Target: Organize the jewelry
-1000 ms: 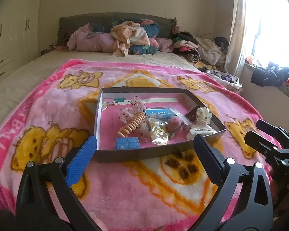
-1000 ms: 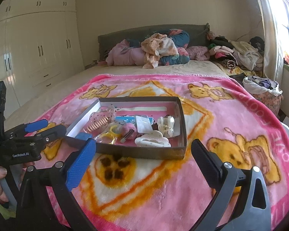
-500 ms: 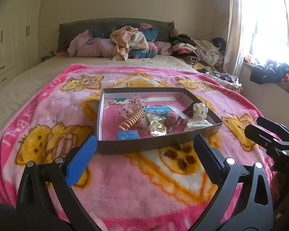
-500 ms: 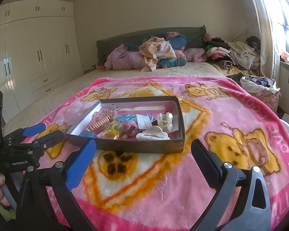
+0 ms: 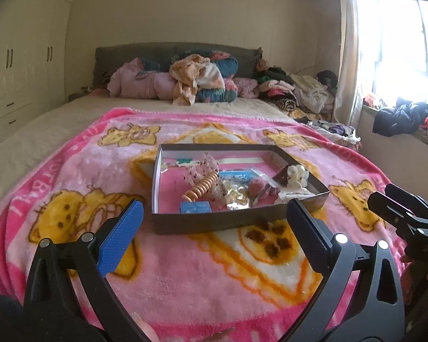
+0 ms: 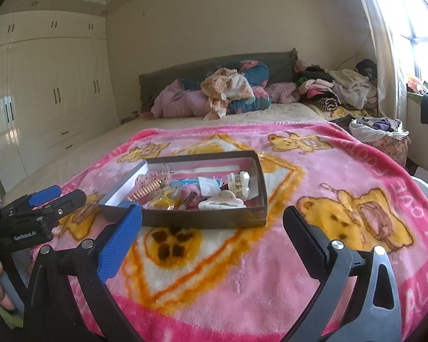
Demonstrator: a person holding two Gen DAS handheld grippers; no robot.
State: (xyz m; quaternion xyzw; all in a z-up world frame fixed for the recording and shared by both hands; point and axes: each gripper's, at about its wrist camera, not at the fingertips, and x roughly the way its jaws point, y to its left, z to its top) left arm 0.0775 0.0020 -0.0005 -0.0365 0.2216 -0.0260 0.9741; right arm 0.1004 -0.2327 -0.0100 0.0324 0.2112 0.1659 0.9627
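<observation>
A shallow dark cardboard box point(image 5: 214, 222) point(image 6: 202, 219) sits on the pink bear blanket. It holds a peach spiral hair tie point(image 5: 201, 189) point(image 6: 148, 188), a small blue box point(image 5: 195, 207), a white claw clip point(image 5: 295, 175) point(image 6: 238, 183), a cream clip point(image 6: 221, 201), a yellow ring point(image 6: 168, 195) and small plastic packets. My left gripper point(image 5: 214, 228) is open and empty, in front of the box's near wall. My right gripper point(image 6: 211, 232) is open and empty, also short of the box. Each gripper shows at the edge of the other's view.
The pink blanket point(image 5: 185, 270) covers the near half of the bed. Piled clothes and bedding point(image 5: 197, 82) lie at the headboard. Wardrobes point(image 6: 42, 91) stand on the left, and a window with clothes on the sill point(image 5: 399, 116) is on the right.
Both grippers have pulled back and tilted up, so the box looks smaller and farther. Both jaws stay open and empty.
</observation>
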